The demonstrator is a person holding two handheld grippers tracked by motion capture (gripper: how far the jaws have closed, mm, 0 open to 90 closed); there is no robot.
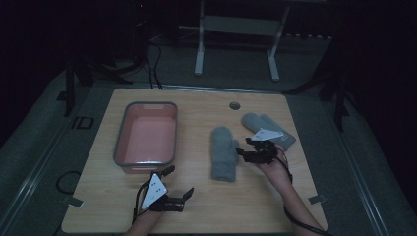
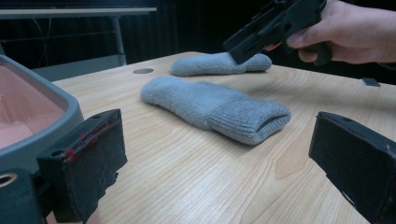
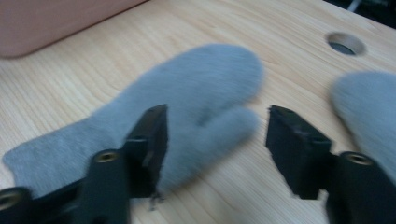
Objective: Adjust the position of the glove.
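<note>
My left tongs (image 1: 178,183) hover spread and empty at the near edge of the counter (image 1: 98,206), just near of the pink tub (image 1: 146,133). My right tongs (image 1: 244,147) sit spread over the counter right of centre, nothing pinched, just right of the near mitten (image 1: 224,153). That grey mitten lies flat mid-counter, cuff toward me, thumb on its right side. The far mitten (image 1: 255,122) lies farther right, partly behind my right hand (image 1: 273,165). A round hole (image 1: 234,105) sits in the counter near the far edge.
</note>
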